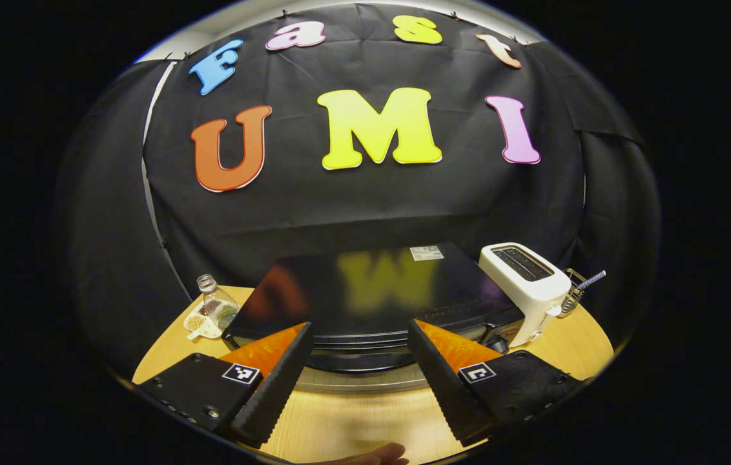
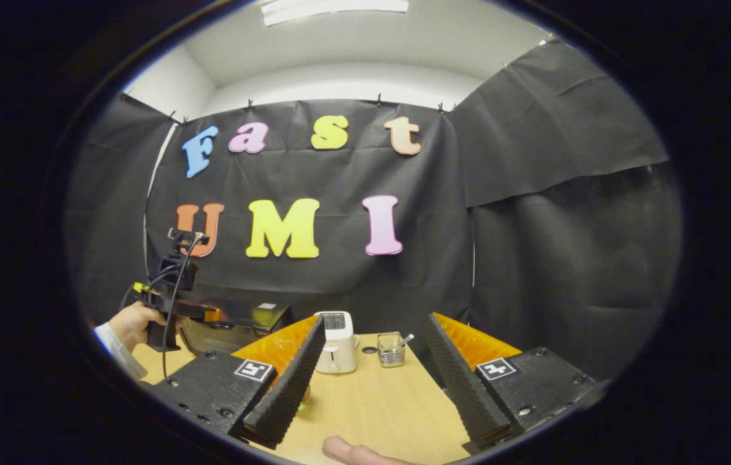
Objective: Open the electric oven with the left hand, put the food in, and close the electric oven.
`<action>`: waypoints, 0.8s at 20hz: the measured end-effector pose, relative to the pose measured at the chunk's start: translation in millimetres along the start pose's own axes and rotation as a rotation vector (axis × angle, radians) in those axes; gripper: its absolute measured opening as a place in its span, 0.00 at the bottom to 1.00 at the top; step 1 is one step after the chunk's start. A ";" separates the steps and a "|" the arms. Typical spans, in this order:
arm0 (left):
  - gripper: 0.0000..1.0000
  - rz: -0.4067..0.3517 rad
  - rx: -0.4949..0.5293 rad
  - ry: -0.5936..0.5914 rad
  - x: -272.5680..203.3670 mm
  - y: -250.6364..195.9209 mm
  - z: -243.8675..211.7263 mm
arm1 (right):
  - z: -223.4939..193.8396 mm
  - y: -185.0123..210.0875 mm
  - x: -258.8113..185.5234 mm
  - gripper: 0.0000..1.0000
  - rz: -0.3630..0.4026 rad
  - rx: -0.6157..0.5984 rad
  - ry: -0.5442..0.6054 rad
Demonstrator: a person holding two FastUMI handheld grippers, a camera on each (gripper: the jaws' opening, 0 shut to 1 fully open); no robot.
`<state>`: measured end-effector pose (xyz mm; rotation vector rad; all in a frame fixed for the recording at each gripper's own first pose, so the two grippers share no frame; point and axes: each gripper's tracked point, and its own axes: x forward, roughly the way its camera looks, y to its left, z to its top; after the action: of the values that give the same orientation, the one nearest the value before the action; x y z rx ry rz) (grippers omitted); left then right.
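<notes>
Both grippers gape empty: the left gripper (image 1: 356, 371) faces the oven (image 1: 365, 294) to reach its door, while the right gripper (image 2: 372, 381) waits over the table (image 2: 372, 400).

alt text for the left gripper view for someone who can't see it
The left gripper hangs open just above a black electric oven on a wooden table, its door apparently closed. A white toaster stands at the oven's right, and a small bottle with a dish of food at its left.
</notes>
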<state>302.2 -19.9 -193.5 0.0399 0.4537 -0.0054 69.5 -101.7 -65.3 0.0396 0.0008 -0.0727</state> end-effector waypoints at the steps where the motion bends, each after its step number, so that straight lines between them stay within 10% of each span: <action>1: 0.96 -0.013 -0.015 0.019 1.3 -0.3 -3.7 | -1.7 -1.4 0.8 1.00 -0.003 0.003 0.006; 16: 0.97 -0.032 -0.030 0.072 -2.1 -8.3 -26.1 | 5.3 1.5 -29.0 1.00 -0.023 -0.002 -0.002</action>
<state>288.8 -27.1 -216.4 0.0033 0.5259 -0.0287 40.7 -98.3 -59.9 0.0377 -0.0003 -0.0954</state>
